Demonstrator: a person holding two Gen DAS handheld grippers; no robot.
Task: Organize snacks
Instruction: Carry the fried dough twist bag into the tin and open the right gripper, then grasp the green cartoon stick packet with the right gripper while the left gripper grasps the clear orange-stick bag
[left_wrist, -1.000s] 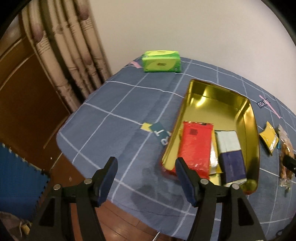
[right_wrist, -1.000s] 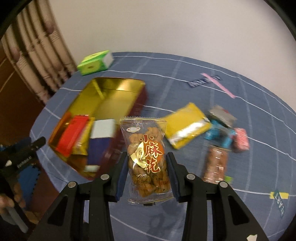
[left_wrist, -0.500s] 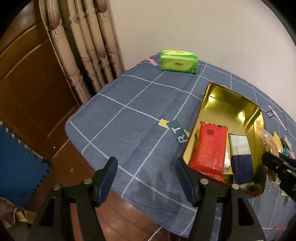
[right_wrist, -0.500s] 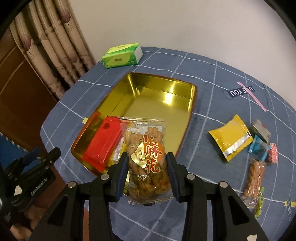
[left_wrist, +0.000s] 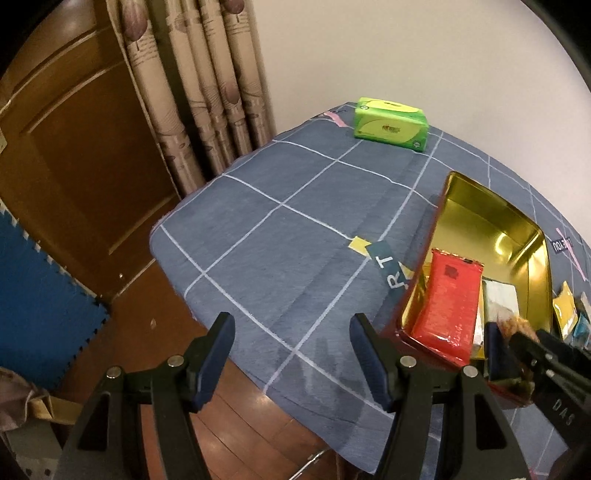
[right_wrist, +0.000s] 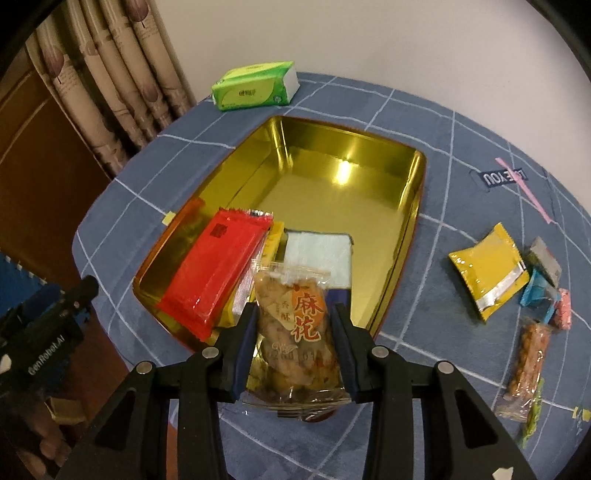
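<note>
My right gripper (right_wrist: 293, 314) is shut on a clear bag of fried twists (right_wrist: 288, 291) with an orange label. It holds the bag over the near end of the gold tin (right_wrist: 332, 206), just above a pale blue packet (right_wrist: 317, 254) and beside a red packet (right_wrist: 214, 273) that lie in the tin. In the left wrist view the tin (left_wrist: 480, 221) and red packet (left_wrist: 447, 299) sit at the right, with the bag (left_wrist: 517, 325) at the tin's near corner. My left gripper (left_wrist: 291, 325) is open and holds nothing, above the tablecloth near the table's front-left edge.
A green tissue pack (right_wrist: 255, 86) lies beyond the tin. Right of the tin lie a yellow packet (right_wrist: 487, 273), several small snacks (right_wrist: 546, 273) and a long clear snack bag (right_wrist: 528, 362). Curtains (left_wrist: 207, 92), a wooden door (left_wrist: 74, 166) and a blue mat (left_wrist: 33, 295) are to the left.
My right gripper carried the bag of twists leftward from beside the loose snacks to over the tin's near end. The left gripper drifted left, so the tin now sits at the edge of its view.
</note>
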